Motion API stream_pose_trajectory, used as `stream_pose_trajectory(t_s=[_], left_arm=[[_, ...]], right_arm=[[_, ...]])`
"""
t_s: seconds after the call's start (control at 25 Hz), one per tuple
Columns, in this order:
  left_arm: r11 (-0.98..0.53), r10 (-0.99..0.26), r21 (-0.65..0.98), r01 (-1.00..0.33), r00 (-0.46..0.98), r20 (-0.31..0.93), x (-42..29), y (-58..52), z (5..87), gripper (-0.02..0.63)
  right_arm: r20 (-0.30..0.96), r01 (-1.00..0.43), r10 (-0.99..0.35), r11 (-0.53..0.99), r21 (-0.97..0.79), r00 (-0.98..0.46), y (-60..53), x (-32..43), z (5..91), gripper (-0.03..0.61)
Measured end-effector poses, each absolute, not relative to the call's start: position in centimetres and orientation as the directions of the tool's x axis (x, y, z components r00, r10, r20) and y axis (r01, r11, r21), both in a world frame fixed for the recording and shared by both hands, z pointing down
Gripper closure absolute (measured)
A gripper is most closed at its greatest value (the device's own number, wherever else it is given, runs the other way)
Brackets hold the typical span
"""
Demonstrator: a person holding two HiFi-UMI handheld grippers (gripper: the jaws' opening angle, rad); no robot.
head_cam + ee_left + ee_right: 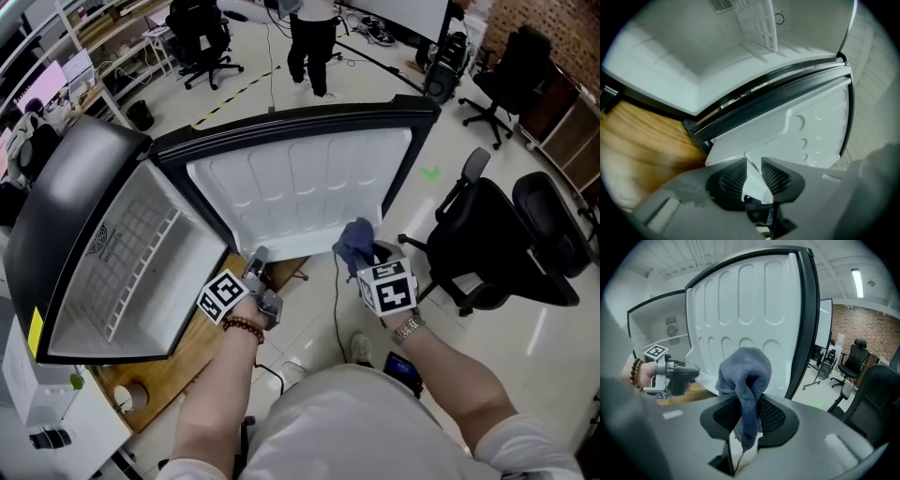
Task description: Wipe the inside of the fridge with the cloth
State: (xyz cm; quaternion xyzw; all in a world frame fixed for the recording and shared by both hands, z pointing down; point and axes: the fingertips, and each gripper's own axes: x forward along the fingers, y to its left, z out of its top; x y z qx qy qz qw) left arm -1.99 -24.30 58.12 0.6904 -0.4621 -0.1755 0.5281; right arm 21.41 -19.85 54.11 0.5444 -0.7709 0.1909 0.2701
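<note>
A small fridge (84, 187) stands open on my left, its white inside (131, 253) facing me, with a wire shelf (141, 267). Its door (300, 187) swings wide in the middle of the head view. My left gripper (261, 274) is at the door's lower left corner. In the left gripper view the jaws (753, 166) pinch a thin white edge of the door (806, 126). A blue-grey cloth (743, 371) hangs bunched from my right gripper (746, 413), which is shut on it, just in front of the door's inner panel (740, 301). The cloth (356, 239) sits near the door's lower right.
The fridge rests on a wooden board (187, 361). A black office chair (506, 248) stands close on the right. A cable (339, 309) runs over the tiled floor below the door. A person (309, 42) stands at the back, beyond the door.
</note>
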Motion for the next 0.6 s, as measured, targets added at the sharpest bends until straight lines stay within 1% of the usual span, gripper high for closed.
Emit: stream_pose_trajectory(t_s=[0.12, 0.44, 0.6], left_arm=[[-0.014, -0.824, 0.901, -0.433, 0.516, 0.235, -2.1, -23.8, 58.2, 0.542], [-0.051, -0.802, 0.912, -0.407, 0.561, 0.205, -2.0, -22.0, 57.5, 0.554], [-0.089, -0.791, 0.920, -0.383, 0.588, 0.168, -1.9, -21.0, 56.6, 0.560]], right_arm=[[0.615, -0.928, -0.731, 0.371, -0.004, -0.295, -19.0, 20.0, 53.8, 0.479], [0.586, -0.875, -0.704, 0.484, -0.018, -0.401, -16.6, 15.4, 53.1, 0.479], [0.572, -0.837, -0.681, 0.547, -0.017, -0.457, -15.2, 12.9, 53.0, 0.479]])
